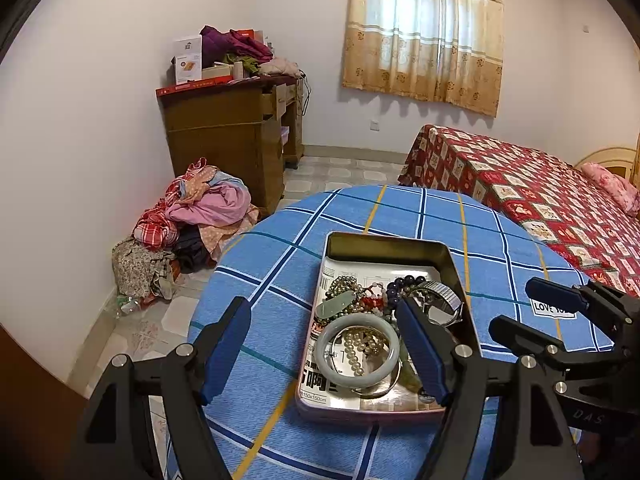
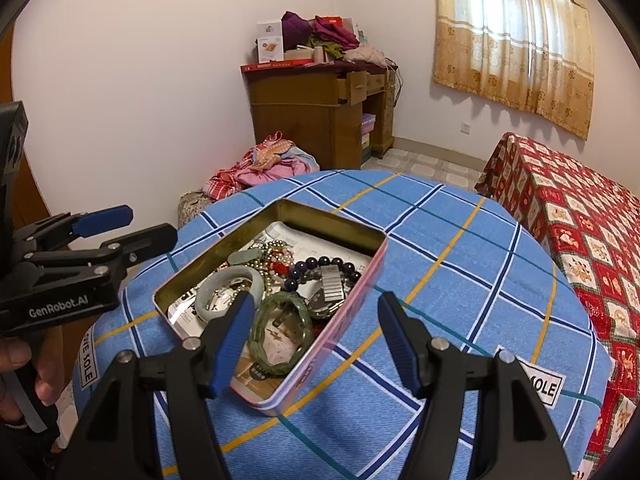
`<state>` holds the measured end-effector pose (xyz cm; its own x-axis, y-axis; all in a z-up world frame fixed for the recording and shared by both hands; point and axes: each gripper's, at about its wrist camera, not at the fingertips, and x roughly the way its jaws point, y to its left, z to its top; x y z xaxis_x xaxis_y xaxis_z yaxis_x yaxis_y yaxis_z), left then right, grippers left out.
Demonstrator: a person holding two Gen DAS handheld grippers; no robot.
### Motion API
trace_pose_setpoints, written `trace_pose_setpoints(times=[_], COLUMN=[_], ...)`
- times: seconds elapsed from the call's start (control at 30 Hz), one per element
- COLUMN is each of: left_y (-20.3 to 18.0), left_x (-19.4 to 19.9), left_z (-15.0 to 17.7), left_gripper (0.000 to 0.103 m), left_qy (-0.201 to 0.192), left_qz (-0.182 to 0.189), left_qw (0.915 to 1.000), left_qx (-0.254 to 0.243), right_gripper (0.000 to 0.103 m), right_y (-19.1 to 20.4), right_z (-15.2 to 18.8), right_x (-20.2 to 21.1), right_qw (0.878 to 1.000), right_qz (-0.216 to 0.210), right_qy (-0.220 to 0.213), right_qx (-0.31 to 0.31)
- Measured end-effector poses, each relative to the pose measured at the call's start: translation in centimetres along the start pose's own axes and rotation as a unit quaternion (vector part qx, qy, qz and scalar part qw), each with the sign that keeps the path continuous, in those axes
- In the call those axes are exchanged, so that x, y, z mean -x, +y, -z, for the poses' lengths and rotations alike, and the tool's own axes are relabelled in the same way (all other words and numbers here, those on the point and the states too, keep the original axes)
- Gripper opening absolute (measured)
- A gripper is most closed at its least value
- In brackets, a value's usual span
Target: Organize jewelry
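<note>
An open pink tin box [image 1: 460,276] [image 2: 352,312] sits on a round table with a blue plaid cloth [image 1: 280,264] [image 2: 460,248]. It holds mixed jewelry: a pale jade bangle [image 1: 332,368] [image 2: 206,294], a dark green bangle [image 2: 306,336], a dark bead bracelet [image 1: 404,282] [image 2: 320,262], pearls [image 1: 356,350], a metal watch [image 1: 440,292] [image 2: 332,286]. My left gripper [image 1: 324,344] is open and empty above the box's near left part. My right gripper [image 2: 316,328] is open and empty over the box's near right wall. Each gripper shows in the other's view, the right one [image 1: 532,304] and the left one [image 2: 140,224].
A bed with a red patterned cover [image 1: 540,192] [image 2: 580,220] stands to the right. A brown desk piled with boxes and clothes [image 1: 240,128] [image 2: 320,112] is at the far wall. A heap of clothes [image 1: 192,220] [image 2: 264,164] lies on the floor left of the table.
</note>
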<state>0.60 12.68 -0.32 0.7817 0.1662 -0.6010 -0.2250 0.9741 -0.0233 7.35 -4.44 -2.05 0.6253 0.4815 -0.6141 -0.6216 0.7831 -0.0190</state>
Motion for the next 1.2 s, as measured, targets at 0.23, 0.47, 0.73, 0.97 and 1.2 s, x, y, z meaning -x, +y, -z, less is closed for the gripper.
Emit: trace_pose_setpoints(times=[0.23, 0.47, 0.73, 0.97, 1.2], left_y=[0.05, 0.04, 0.1, 0.06, 0.2], left_x=[-0.01, 0.01, 0.12, 0.17, -0.04], left_z=[-0.03, -0.04, -0.02, -0.07, -0.02], left_gripper=[0.076, 0.076, 0.076, 0.076, 0.076], left_qy=[0.001, 0.001, 0.001, 0.002, 0.005], left_qz=[0.0, 0.001, 0.0, -0.001, -0.003], left_qw=[1.0, 1.0, 1.0, 1.0, 1.0], left_qx=[-0.001, -0.001, -0.002, -0.003, -0.006], right_gripper=[0.069, 0.07, 0.072, 0.073, 0.073], right_y=[0.04, 0.05, -0.06, -0.05, -0.31], right_z=[-0.01, -0.17, -0.21, -0.21, -0.32], right_x=[0.16, 0.36, 0.48, 0.5, 0.76], right_qw=[1.0, 1.0, 1.0, 1.0, 1.0], right_qz=[0.0, 0.001, 0.002, 0.003, 0.003], right_qy=[-0.002, -0.005, -0.006, -0.006, -0.008], right_qx=[0.0, -0.001, 0.0, -0.001, -0.001])
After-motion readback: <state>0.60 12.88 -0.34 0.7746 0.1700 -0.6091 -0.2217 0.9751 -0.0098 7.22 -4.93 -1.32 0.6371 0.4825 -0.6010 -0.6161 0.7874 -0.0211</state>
